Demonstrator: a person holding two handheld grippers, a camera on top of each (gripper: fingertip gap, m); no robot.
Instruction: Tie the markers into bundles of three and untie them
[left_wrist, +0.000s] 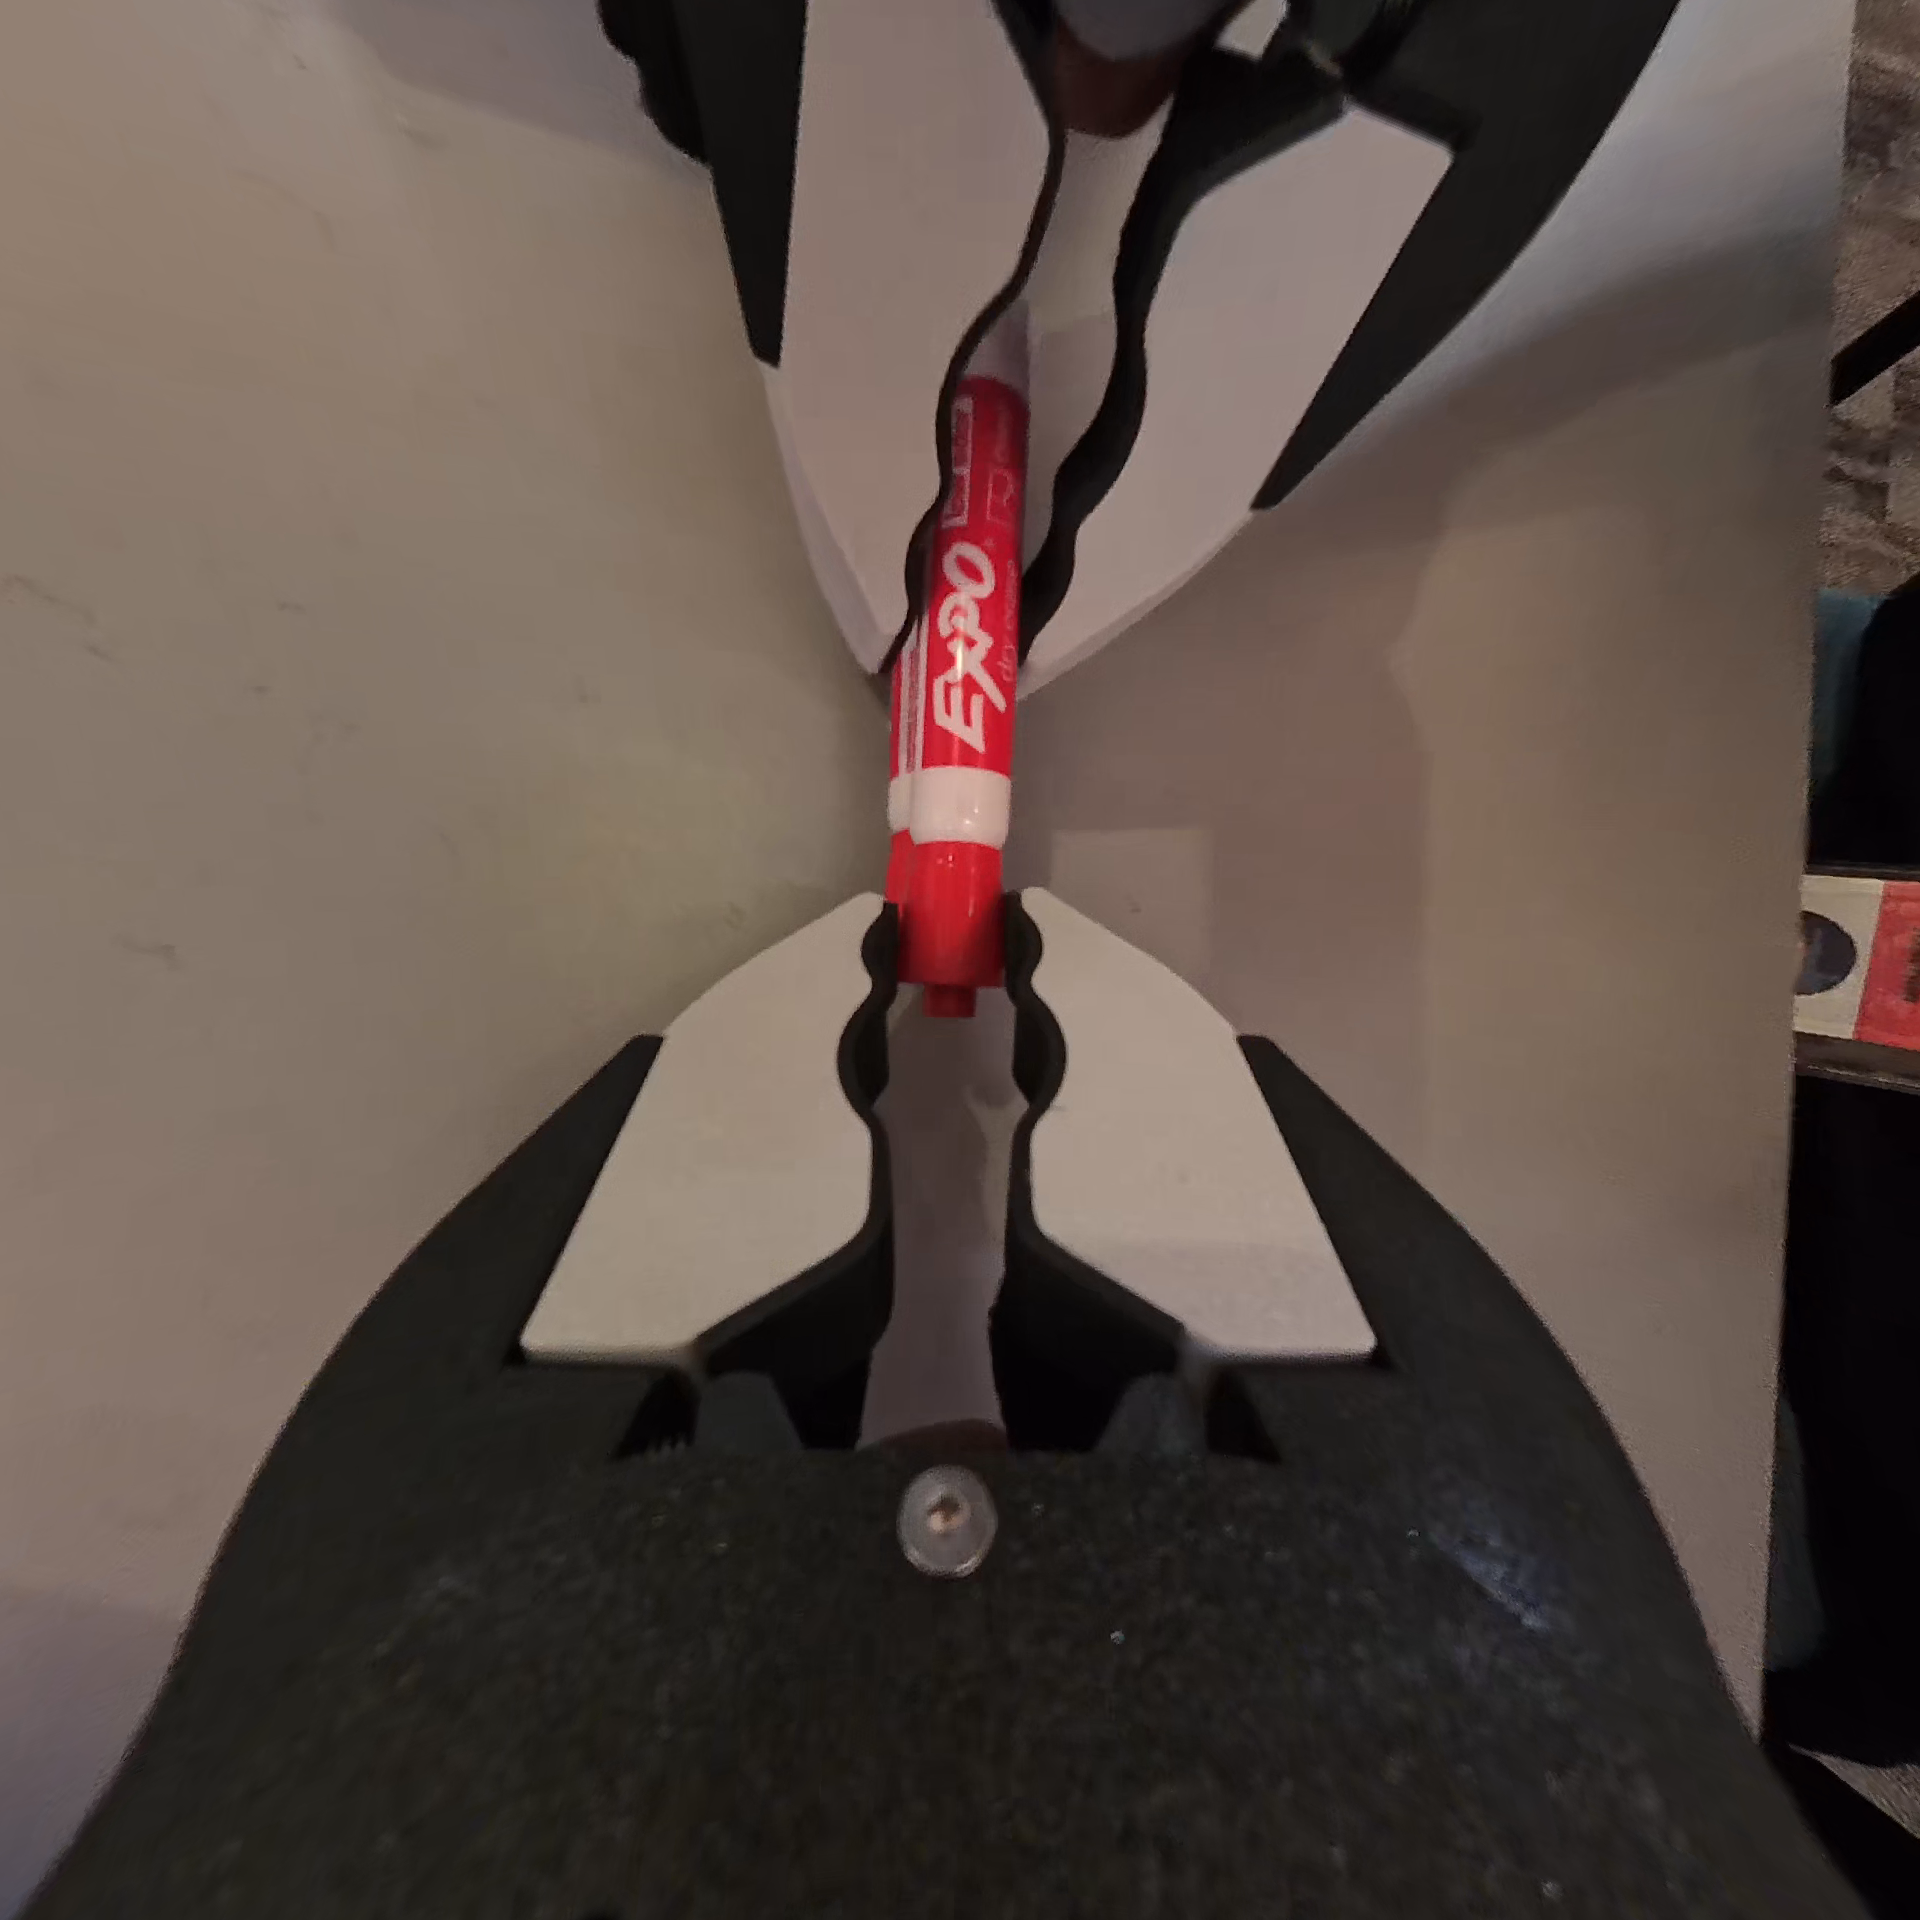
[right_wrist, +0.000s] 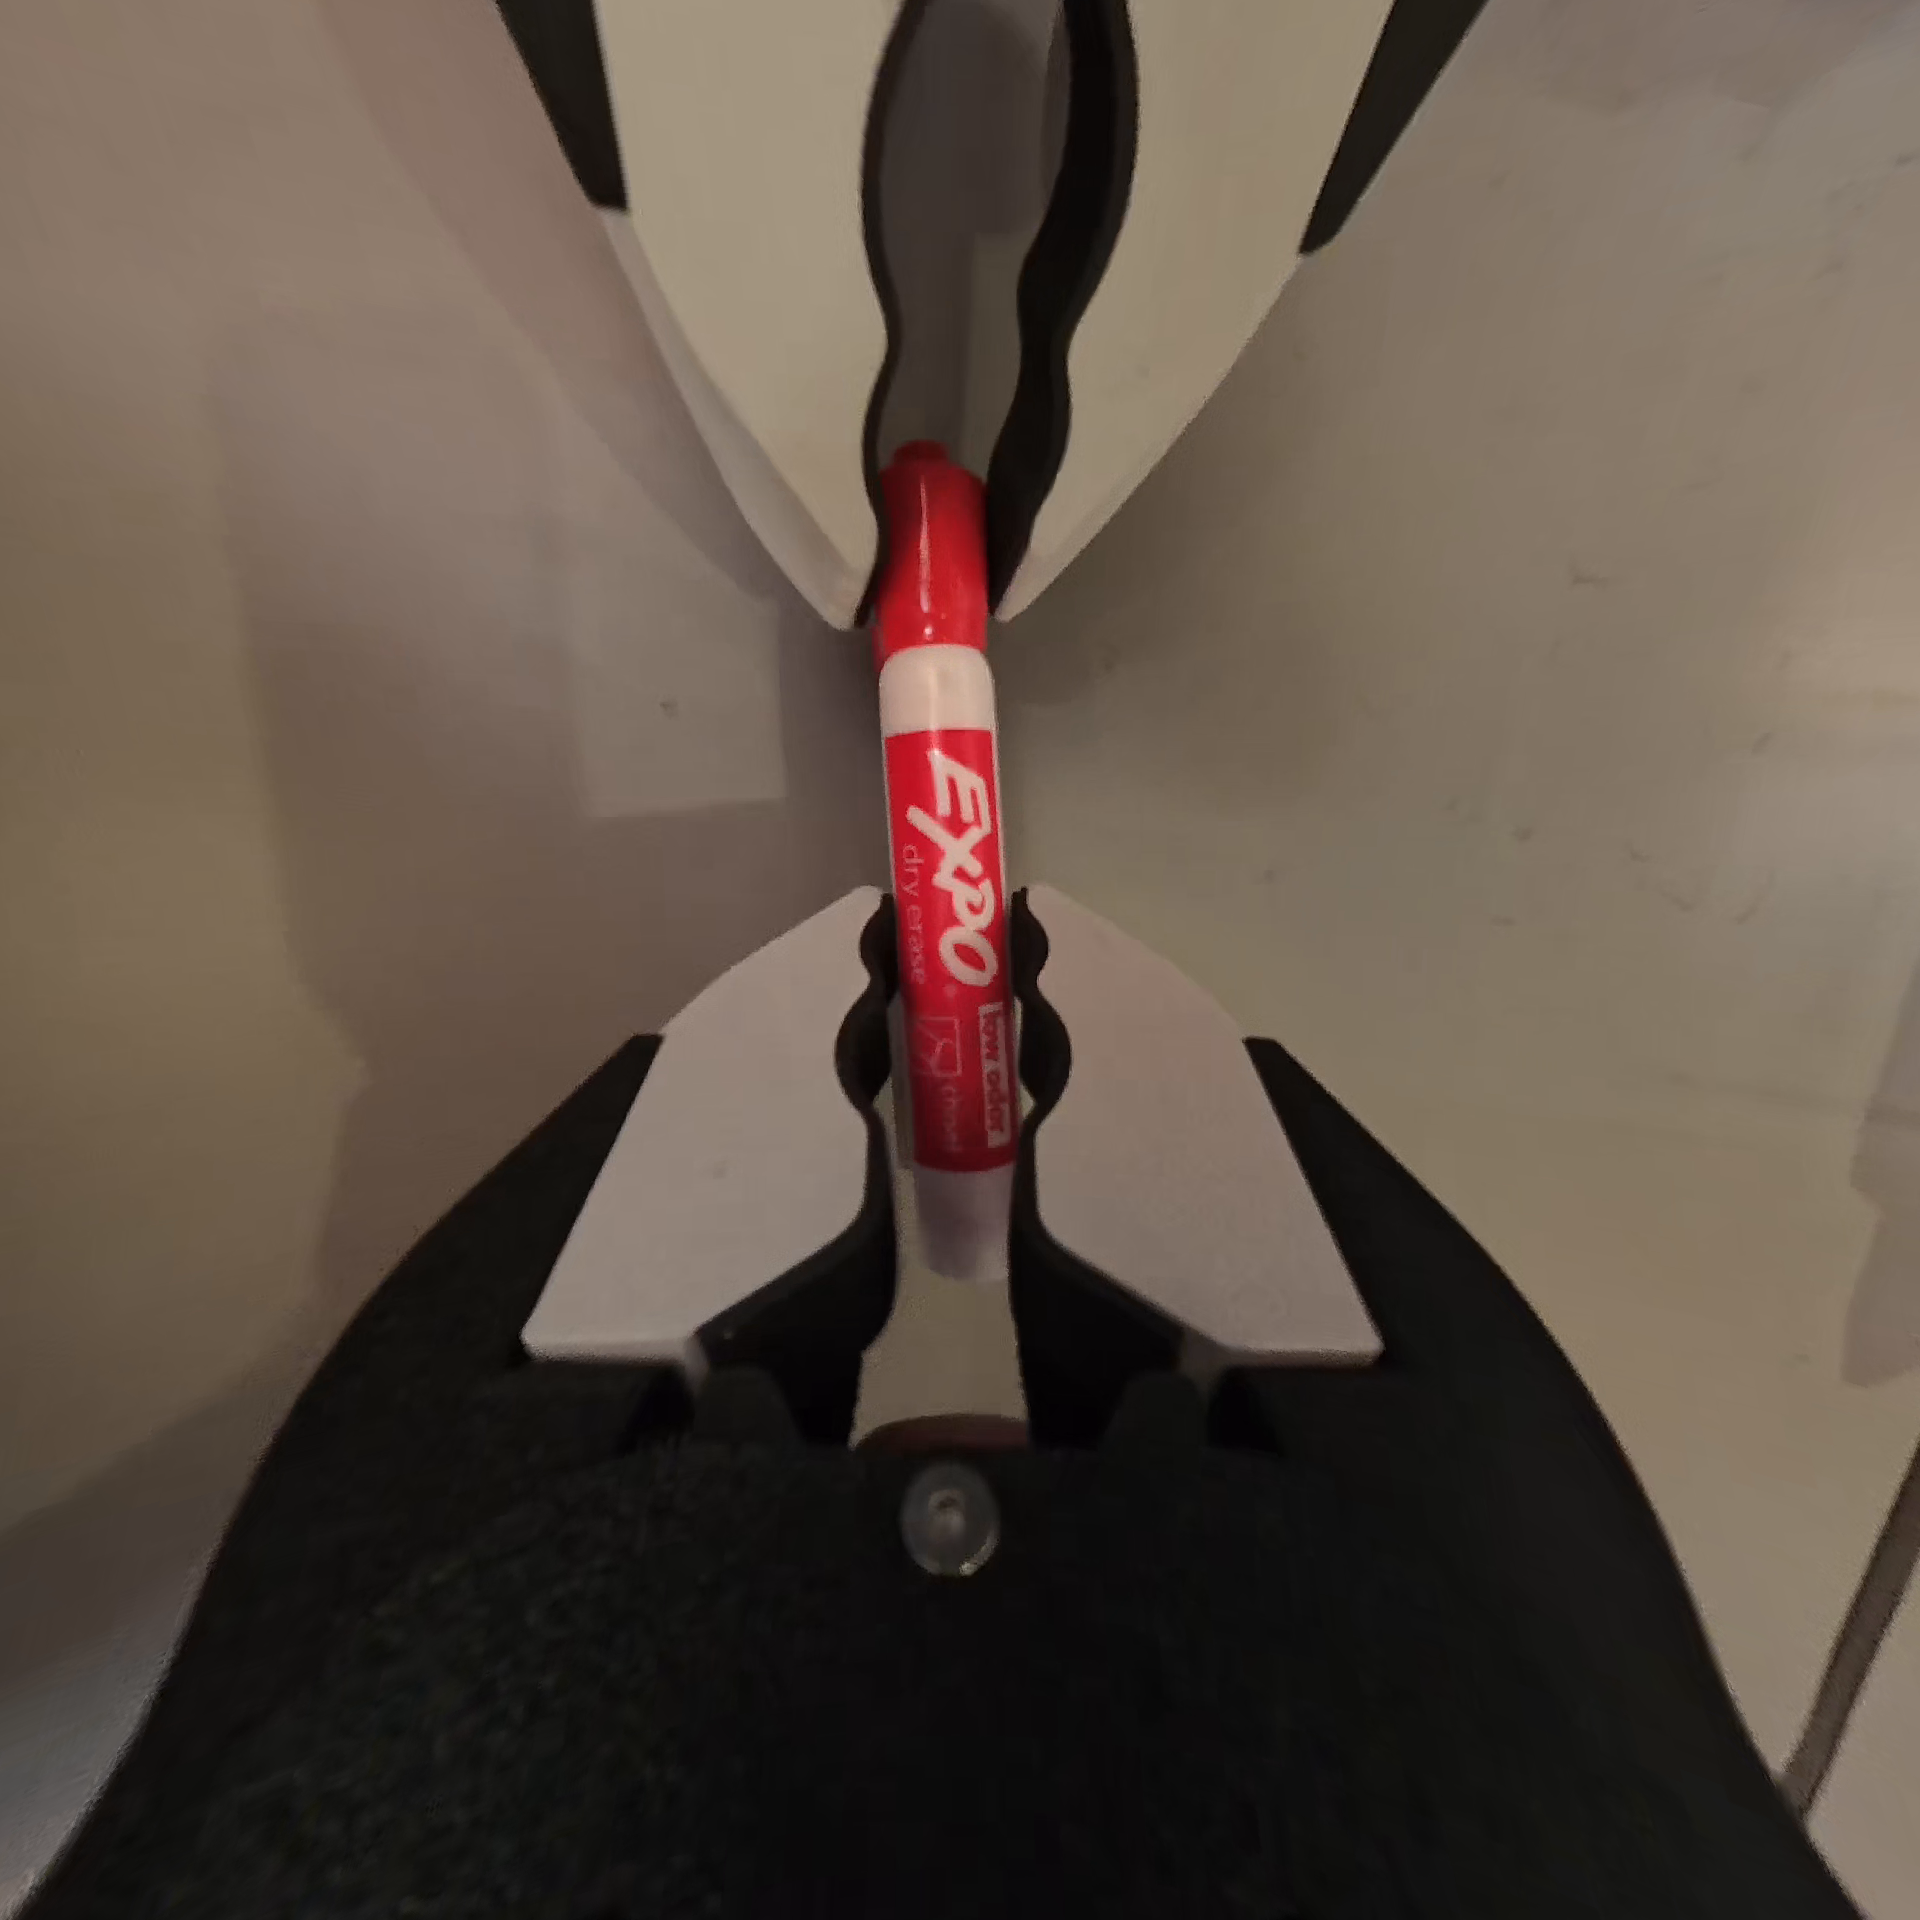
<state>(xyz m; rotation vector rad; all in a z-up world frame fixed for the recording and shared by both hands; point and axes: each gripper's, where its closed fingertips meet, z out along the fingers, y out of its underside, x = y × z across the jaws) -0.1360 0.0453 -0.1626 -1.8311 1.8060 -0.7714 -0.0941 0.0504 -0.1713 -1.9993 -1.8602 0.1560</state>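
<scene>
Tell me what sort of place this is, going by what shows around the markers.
Probably an indoor room at home or in an office, though little shows. The red markers are held over a plain off-white tabletop. Past its right edge are dark furniture or shelving and a patch of mottled grey carpet or stone.

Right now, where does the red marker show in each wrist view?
Left wrist view: red marker at centre, red cap end nearest the camera, clamped in the left gripper; white end in the right gripper farther off.
Right wrist view: the marker at centre, white end nearest, in the right gripper; cap end far.
Shared landmark: the marker's white band.
</scene>
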